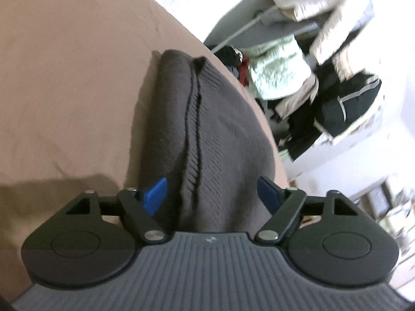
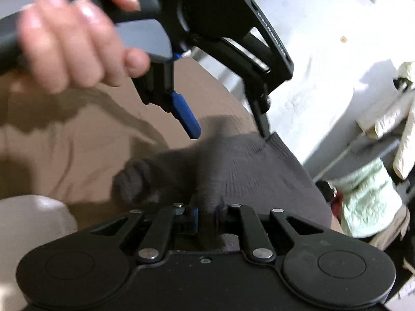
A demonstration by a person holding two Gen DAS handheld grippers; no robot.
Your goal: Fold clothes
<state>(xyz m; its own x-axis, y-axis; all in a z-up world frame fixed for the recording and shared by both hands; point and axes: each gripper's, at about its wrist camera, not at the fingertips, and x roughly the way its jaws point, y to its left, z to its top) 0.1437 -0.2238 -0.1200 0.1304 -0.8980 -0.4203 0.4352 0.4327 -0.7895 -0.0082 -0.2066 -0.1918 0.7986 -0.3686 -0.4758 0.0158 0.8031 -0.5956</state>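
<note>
- The dark grey knitted garment with ribbed edge (image 1: 215, 134) lies on the tan-brown cloth-covered bed (image 1: 64, 77), close to that bed's far edge; beyond the edge, well away from the garment, a heap of mixed clothes in pale green, black and beige (image 1: 298, 77) sits on the floor.
- In the left wrist view the garment already looks doubled over: two layers meet along a dark seam line that runs lengthwise, and a rounded fold forms its side nearer the middle of the bed; so at least one fold seems to be in place, though how many I cannot tell.
- The left gripper (image 1: 211, 194) hovers over the near end of the garment with its blue-padded fingers (image 1: 155, 197) spread wide apart and nothing between them; in the right wrist view one finger tip reaches down to the garment's far corner.
- The right gripper (image 2: 207, 219) has its fingers drawn together on a raised bunch of the garment's fabric, pinching it; a hand (image 2: 72, 41) holds the left gripper's handle above the garment.
- My judgement: the folding is partway or near its end; the garment is compact but bunched near the right gripper, so smoothing or another fold may remain; motion blur hides finer detail.
</note>
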